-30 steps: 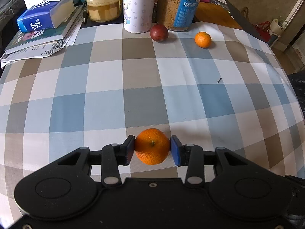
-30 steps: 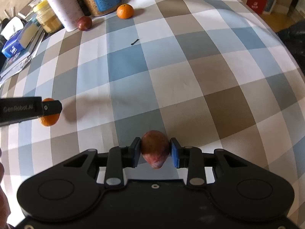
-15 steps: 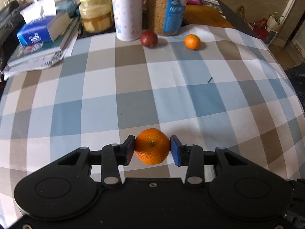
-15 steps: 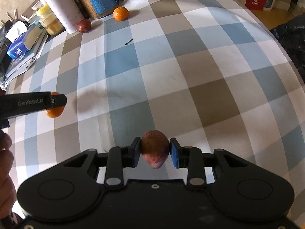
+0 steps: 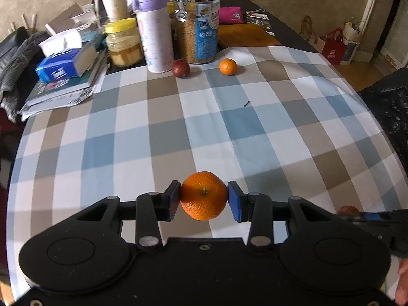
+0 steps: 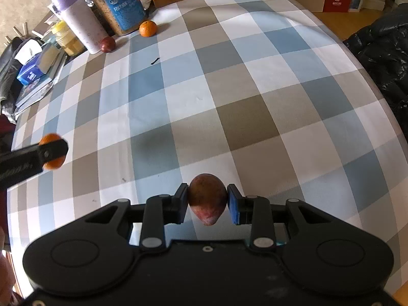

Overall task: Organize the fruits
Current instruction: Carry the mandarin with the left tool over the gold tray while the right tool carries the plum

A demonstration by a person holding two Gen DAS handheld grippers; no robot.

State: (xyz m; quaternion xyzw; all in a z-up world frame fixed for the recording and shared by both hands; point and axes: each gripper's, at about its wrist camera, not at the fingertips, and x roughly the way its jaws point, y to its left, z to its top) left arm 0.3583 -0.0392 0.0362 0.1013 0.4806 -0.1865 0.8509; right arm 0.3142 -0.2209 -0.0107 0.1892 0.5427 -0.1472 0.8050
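Orange tangerine (image 5: pixel 204 195) sits clamped in the left gripper (image 5: pixel 204 200) above a checked cloth (image 5: pixel 229 132). The right gripper (image 6: pixel 207 202) pinches a reddish fruit (image 6: pixel 207 199). Far off, 2 fruits, a plum (image 5: pixel 180 68) and a small orange (image 5: pixel 227 66), lie beside a jar (image 5: pixel 197 20).

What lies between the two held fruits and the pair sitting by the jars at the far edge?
Nothing sizeable. Open checked cloth runs from the held orange and reddish fruit to the far orange and dark red fruit. Only a small dark speck lies there.
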